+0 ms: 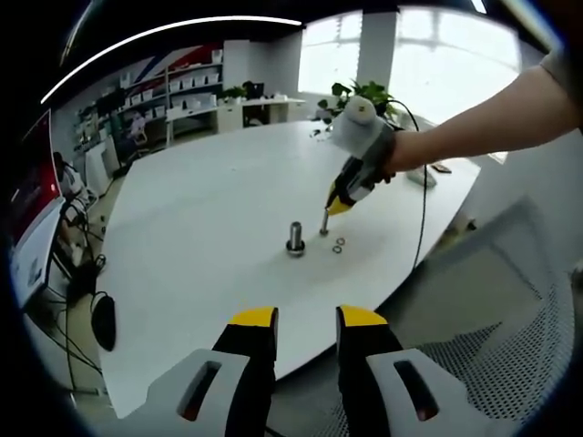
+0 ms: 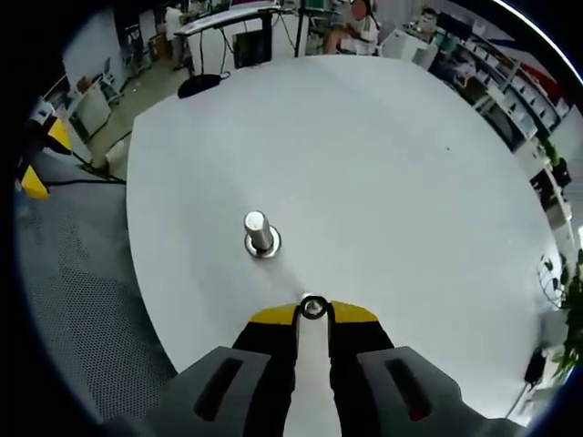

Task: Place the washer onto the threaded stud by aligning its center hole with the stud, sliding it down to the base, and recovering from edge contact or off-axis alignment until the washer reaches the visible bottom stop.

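Your right gripper (image 2: 312, 312) pinches the washer (image 2: 312, 307) just near of the stud (image 2: 260, 233), your left gripper (image 1: 306, 319) hangs open, and a tilted washer could catch on the threads

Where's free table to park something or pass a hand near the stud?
Most of the white table is bare: the far side beyond the stud and the stretch toward the plant edge. It is crowded between the stud and the near edge, where the right gripper pinches a washer and two loose washers lie.
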